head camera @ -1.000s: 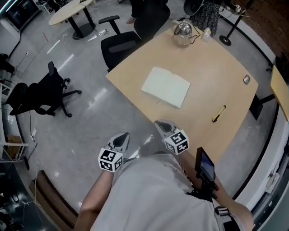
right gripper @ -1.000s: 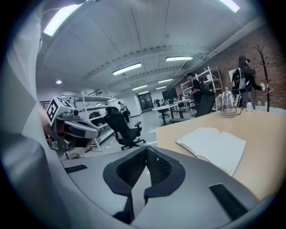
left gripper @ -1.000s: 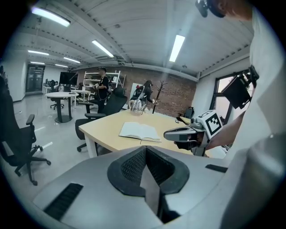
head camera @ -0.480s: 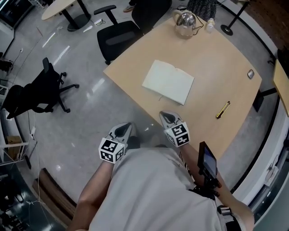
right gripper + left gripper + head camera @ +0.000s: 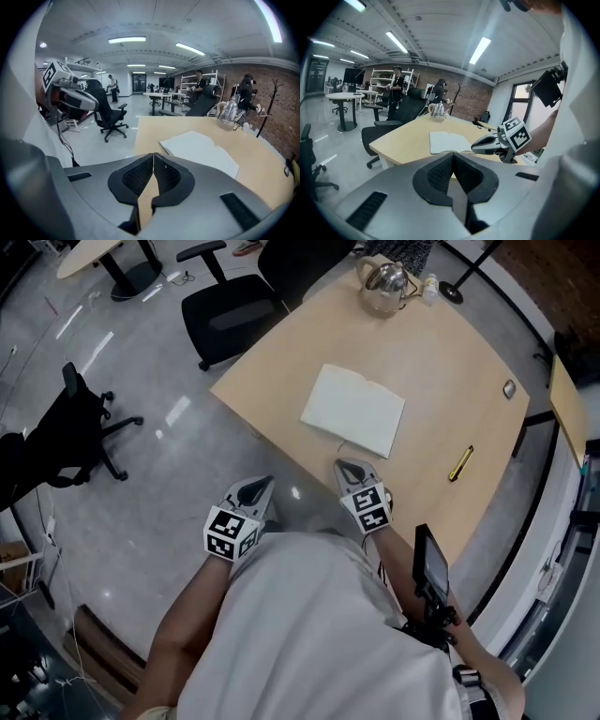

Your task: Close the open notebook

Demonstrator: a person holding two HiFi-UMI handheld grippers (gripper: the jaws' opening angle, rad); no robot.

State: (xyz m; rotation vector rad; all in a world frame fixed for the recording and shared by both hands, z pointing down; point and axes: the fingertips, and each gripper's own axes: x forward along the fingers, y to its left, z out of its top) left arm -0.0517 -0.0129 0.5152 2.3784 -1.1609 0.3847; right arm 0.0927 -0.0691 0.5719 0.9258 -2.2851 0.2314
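Observation:
An open white notebook (image 5: 354, 410) lies flat on the light wooden table (image 5: 441, 371); it also shows in the left gripper view (image 5: 447, 141) and the right gripper view (image 5: 199, 147). My right gripper (image 5: 348, 471) is shut with nothing in it, its tips over the table's near edge, just short of the notebook. My left gripper (image 5: 257, 489) is shut too, held over the floor to the left of the table. Both stay close to my body.
A yellow pen (image 5: 458, 463) lies right of the notebook. A glass kettle (image 5: 386, 282) stands at the far edge and a small dark object (image 5: 508, 388) at the right. Black office chairs (image 5: 228, 306) (image 5: 77, 427) stand on the grey floor. People stand in the background.
I have moved closer to the table. The right gripper now reaches its near edge, and both grippers sit nearer the notebook than a second ago.

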